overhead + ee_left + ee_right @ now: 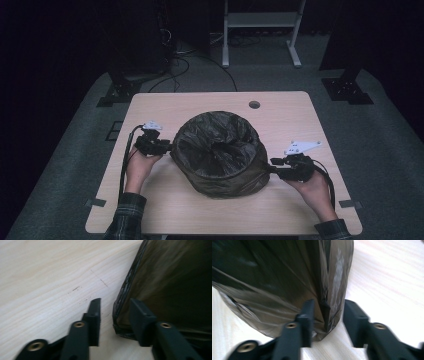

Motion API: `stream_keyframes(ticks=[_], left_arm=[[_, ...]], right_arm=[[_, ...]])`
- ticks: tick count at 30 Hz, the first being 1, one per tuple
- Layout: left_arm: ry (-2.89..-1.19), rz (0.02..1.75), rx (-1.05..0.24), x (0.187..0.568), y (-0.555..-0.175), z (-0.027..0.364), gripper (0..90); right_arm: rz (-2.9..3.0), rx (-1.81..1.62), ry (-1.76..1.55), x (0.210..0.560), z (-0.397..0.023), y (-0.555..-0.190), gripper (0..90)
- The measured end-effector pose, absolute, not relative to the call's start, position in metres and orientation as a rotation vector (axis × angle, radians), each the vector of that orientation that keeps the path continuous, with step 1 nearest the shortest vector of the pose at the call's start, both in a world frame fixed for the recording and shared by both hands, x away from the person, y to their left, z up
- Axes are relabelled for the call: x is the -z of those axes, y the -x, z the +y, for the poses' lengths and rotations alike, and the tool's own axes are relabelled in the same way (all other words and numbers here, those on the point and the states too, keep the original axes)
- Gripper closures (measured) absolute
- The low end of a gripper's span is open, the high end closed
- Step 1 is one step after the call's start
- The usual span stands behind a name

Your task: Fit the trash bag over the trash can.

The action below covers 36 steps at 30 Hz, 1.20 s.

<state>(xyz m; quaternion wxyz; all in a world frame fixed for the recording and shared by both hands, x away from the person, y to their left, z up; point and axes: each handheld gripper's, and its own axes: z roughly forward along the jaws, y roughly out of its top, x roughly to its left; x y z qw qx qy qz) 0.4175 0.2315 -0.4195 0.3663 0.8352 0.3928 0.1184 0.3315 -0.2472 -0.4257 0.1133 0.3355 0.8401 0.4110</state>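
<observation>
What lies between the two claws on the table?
The dark bag-lined bin fills the whole stretch between the left claw and the right claw, as the high view shows.

No readable txt, labels, brand marks or nos. anywhere: the bag (220, 152), tabletop (200, 102) and grippers carry no lettering. Small dark marks on the wood in the left gripper view are probably just scuffs, not writing, tho the pic is blurry.
</observation>
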Motion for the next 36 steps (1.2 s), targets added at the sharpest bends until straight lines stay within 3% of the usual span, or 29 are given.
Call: stream_keyframes(ticks=[9,15,20,36], left_arm=[[-2.204,0.927,-0.354,0.404,-0.383,0.242,17.0],[-2.232,0.85,-0.344,0.412,-0.356,0.247,0.7],[-2.293,0.76,-0.335,0.427,-0.333,0.241,0.0],[-2.339,0.604,-0.308,0.465,-0.309,0.22,0.0]], right_arm=[[2.402,-1.348,-0.921,0.404,-0.262,-0.32,16.0],[2.38,-1.392,-0.852,0.388,-0.263,-0.314,8.4],[2.361,-1.414,-0.805,0.374,-0.258,-0.316,2.2],[2.378,-1.481,-0.652,0.321,-0.229,-0.328,2.2]])
